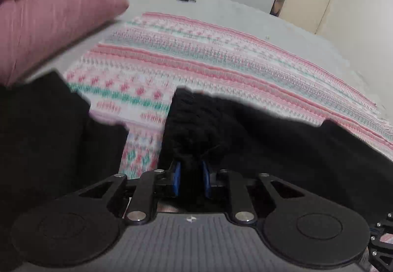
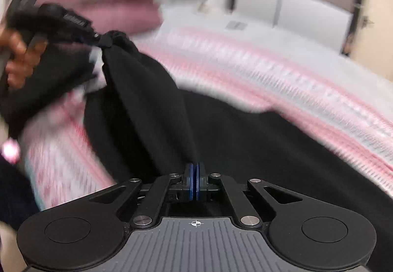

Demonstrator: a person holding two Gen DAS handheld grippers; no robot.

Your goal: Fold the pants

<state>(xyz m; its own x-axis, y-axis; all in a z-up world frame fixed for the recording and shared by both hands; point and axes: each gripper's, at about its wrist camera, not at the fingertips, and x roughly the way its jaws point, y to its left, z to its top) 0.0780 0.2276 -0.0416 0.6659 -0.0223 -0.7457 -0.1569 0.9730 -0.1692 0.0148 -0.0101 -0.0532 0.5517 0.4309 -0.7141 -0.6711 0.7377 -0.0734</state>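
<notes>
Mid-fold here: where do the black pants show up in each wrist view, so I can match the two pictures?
Left wrist view: the black pants fill the lower middle and right, bunched between the left gripper fingers.
Right wrist view: they spread across the centre, a bunch pulled up to the left gripper at upper left; the right gripper is shut at their near edge.
Shared landmark: the pink striped blanket underneath.
</notes>
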